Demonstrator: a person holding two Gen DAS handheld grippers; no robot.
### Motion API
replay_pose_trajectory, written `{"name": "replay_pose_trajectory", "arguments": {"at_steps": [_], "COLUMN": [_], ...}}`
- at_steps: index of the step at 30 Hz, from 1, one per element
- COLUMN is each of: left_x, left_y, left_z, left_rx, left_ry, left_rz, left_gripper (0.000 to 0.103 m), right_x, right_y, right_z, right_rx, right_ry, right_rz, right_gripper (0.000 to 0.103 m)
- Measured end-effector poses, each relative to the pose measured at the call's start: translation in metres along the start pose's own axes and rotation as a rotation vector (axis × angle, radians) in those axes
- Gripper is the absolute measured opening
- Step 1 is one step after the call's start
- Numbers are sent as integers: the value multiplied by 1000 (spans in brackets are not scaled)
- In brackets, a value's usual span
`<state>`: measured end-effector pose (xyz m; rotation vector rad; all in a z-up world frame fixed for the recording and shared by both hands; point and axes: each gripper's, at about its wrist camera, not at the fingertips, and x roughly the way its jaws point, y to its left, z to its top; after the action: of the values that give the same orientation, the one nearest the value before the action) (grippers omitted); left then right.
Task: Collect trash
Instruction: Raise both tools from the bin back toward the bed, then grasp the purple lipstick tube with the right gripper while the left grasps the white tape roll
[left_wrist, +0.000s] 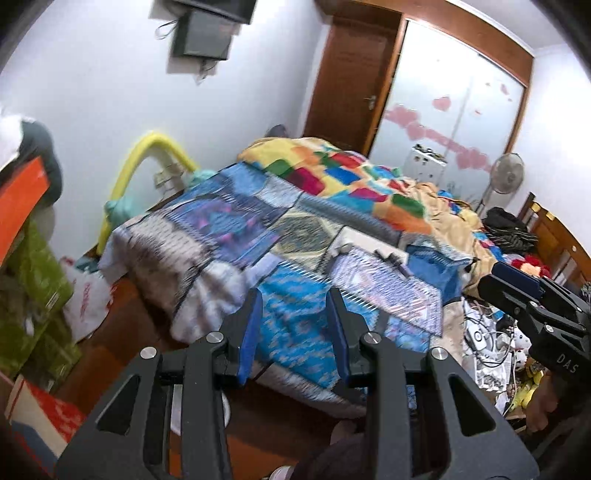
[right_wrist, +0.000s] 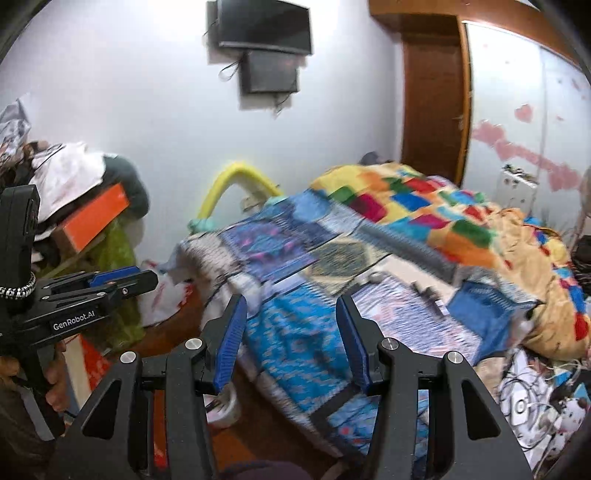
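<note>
Trash is not discernible; both tools empty above the bed.

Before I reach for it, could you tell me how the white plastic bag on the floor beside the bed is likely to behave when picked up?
The white plastic bag looks crumpled and slumped against the green boxes, so it is probably floppy and will sag from one pinch. It seems thin, so likely light. Its film may be slippery; what it contains cannot be told.

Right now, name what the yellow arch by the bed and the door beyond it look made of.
Yellow arch: likely foam or soft plastic padding; matte, thick, rounded tube, though blurred. Door: wood or wood veneer, semi-gloss; even reddish-brown panels with a metal handle.
</note>
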<state>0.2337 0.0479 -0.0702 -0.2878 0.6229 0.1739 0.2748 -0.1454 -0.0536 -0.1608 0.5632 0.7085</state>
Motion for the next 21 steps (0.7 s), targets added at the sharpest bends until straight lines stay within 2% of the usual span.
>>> {"name": "replay_pose_trajectory", "arguments": {"at_steps": [4,6,10,17,21], "left_x": [19,32,58,124,165], "left_y": [-28,-41,-63,-93,-106], "left_z": [15,22,30,41,43], "left_rx": [29,45,77,123,148], "left_ry": [0,1,26,97,141], "left_rz": [-36,-48,-66,-90,-96], "left_gripper": [35,42,43,44,44], "right_x": [-8,-10,-8,13,33], "right_y": [-34,-51,-85,-143,-175], "right_z": [4,5,6,0,-7], "right_rx": [46,69,102,160,205], "right_ry": [-24,-34,-37,0,39], "right_rz": [-49,-86,-152,-238,-257], "right_gripper": [47,47,48,48,48]}}
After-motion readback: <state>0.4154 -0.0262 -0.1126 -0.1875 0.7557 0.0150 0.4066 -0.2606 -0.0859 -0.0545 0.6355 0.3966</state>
